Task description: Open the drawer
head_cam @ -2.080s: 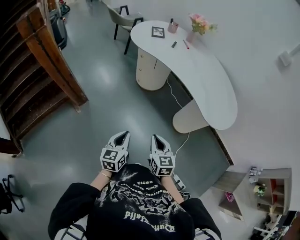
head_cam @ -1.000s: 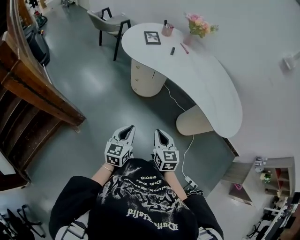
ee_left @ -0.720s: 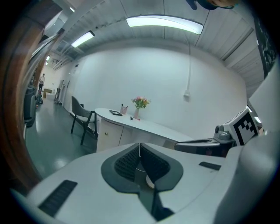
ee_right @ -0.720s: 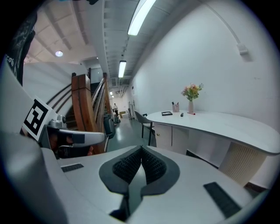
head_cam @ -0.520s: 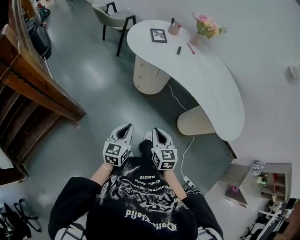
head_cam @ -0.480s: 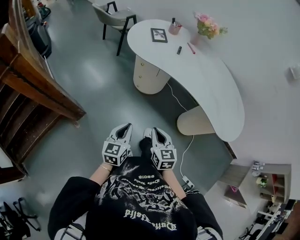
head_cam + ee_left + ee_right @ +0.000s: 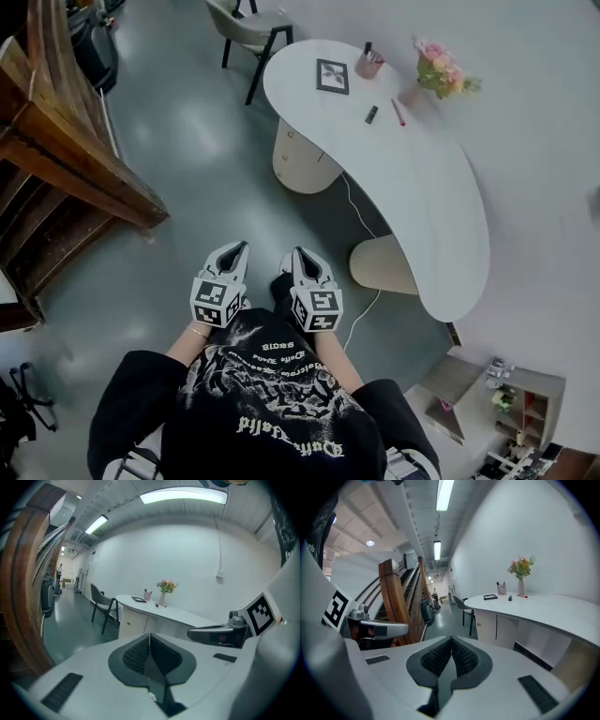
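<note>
Above grey floor (image 7: 187, 178), left claw (image 7: 233, 250), right claw (image 7: 299, 255) shut, empty; shirt lettering (image 7: 281, 424) unreadable

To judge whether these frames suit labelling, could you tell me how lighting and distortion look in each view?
Head view: even light, a soft glare patch on the floor, edges bent by the wide lens. Left gripper view: strong fisheye, black corners, ceiling light blown out. Right gripper view: same fisheye, bright ceiling strip, desk sharp.

The person is wearing a black shirt (image 7: 272, 398) with pale lettering; the curved desk (image 7: 427, 183) is showing white, its flowers (image 7: 441, 71) seemingly pink, the staircase (image 7: 58, 155) brown.
</note>
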Action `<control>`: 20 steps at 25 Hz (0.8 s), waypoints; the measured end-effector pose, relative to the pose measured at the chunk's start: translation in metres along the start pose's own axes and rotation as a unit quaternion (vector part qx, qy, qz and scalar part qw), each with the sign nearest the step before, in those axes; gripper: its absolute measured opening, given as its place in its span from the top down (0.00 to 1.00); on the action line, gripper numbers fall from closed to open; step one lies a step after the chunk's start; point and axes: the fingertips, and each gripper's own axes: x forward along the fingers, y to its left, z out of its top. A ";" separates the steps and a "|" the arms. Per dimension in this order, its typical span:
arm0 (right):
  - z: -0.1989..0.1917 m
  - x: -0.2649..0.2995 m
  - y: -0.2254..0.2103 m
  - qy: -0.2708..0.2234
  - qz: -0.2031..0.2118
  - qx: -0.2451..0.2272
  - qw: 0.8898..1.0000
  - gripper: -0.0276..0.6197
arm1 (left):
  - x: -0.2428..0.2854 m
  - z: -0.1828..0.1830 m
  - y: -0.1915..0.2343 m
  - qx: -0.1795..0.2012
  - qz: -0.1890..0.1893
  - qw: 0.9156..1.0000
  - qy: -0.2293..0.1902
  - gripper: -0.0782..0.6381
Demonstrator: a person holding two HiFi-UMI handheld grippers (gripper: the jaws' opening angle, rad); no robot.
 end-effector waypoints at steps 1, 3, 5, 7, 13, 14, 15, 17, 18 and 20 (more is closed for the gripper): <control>0.003 0.007 -0.006 0.002 0.004 -0.001 1.000 0.92 | 0.007 0.002 0.002 -0.002 0.005 1.000 0.002 0.86; 0.011 0.021 -0.020 0.006 0.011 -0.003 1.000 0.92 | 0.024 0.006 0.006 -0.006 0.013 1.000 0.005 0.86; 0.020 0.035 -0.035 0.007 0.018 -0.004 1.000 0.92 | 0.043 0.012 0.009 -0.007 0.019 1.000 0.009 0.86; 0.029 0.046 -0.049 0.008 0.024 -0.005 1.000 0.92 | 0.060 0.018 0.010 -0.008 0.023 1.000 0.013 0.85; 0.056 0.073 -0.093 0.006 0.038 -0.010 0.999 0.92 | 0.109 0.038 0.004 -0.010 0.035 0.999 0.015 0.86; 0.059 0.077 -0.099 0.005 0.041 -0.012 0.999 0.92 | 0.116 0.041 0.003 -0.010 0.037 0.999 0.015 0.85; 0.063 0.080 -0.106 0.005 0.044 -0.013 0.999 0.92 | 0.122 0.044 0.001 -0.010 0.040 0.999 0.015 0.86; 0.068 0.086 -0.117 0.005 0.050 -0.014 0.999 0.92 | 0.135 0.048 -0.002 -0.012 0.045 0.999 0.016 0.85; 0.070 0.088 -0.123 0.005 0.054 -0.015 0.998 0.92 | 0.141 0.049 -0.003 -0.014 0.047 0.999 0.017 0.86; 0.073 0.094 -0.134 0.007 0.062 -0.019 0.998 0.92 | 0.154 0.052 -0.007 -0.016 0.050 0.998 0.018 0.85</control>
